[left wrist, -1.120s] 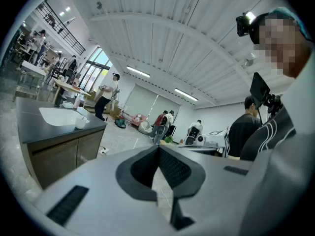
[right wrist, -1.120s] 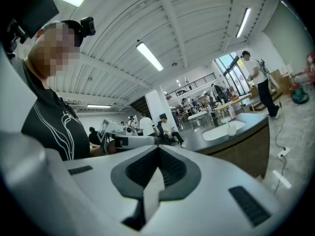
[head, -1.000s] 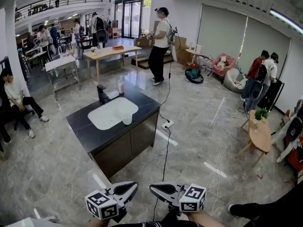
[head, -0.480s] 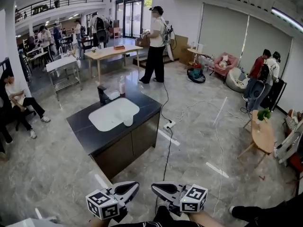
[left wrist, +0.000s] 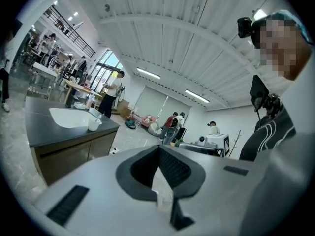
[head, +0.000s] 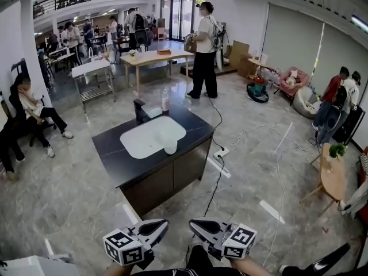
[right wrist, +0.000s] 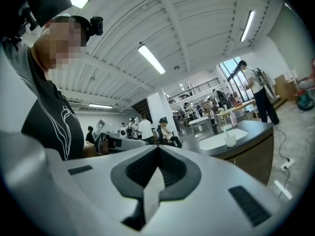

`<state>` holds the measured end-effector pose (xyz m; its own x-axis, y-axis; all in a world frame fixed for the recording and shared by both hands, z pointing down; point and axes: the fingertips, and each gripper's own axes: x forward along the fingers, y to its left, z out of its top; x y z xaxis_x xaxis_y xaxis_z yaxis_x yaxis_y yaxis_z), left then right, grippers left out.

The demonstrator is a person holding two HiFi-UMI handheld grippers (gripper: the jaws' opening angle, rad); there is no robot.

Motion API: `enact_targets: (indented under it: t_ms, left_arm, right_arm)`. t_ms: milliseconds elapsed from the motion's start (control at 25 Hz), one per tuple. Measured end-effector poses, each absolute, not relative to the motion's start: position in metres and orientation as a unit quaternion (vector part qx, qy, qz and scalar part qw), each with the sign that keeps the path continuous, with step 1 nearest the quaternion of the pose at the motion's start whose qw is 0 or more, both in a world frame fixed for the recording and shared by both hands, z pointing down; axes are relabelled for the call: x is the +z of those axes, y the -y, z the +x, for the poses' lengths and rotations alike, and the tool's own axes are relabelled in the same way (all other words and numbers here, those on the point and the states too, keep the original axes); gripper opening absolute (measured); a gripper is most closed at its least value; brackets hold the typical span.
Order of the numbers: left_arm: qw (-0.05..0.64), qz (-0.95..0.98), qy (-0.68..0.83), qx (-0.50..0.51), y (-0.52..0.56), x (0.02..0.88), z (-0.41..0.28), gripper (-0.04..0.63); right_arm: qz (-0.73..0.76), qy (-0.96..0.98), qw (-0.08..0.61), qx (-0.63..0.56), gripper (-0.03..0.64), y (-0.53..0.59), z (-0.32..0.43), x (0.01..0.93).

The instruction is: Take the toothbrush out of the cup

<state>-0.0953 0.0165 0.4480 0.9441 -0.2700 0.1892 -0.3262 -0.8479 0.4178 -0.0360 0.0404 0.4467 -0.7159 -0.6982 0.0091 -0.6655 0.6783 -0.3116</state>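
Two grey marker-cubed grippers low at the near edge: left gripper [head: 162,226] and right gripper [head: 194,225], jaws pressed together on both, nothing held. Far off, one small white cup [head: 170,148] sits on the dark counter [head: 112,154], by the white basin's [head: 144,140] near-right rim. One toothbrush [right wrist: 225,130] pokes out of it.

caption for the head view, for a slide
Shut, empty left gripper and right gripper, short of the counter holding the cup.
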Motion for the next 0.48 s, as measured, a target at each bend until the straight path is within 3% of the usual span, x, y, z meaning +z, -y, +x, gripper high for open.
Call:
enact_targets:
  t_ms: [480]
  left_arm:
    - [0.260,0.937,0.224,0.059,0.073,0.464,-0.063,0.003]
  right_arm:
    - [-0.345,-0.922,0.052,-0.170,0.005,0.059,0.014,0.459]
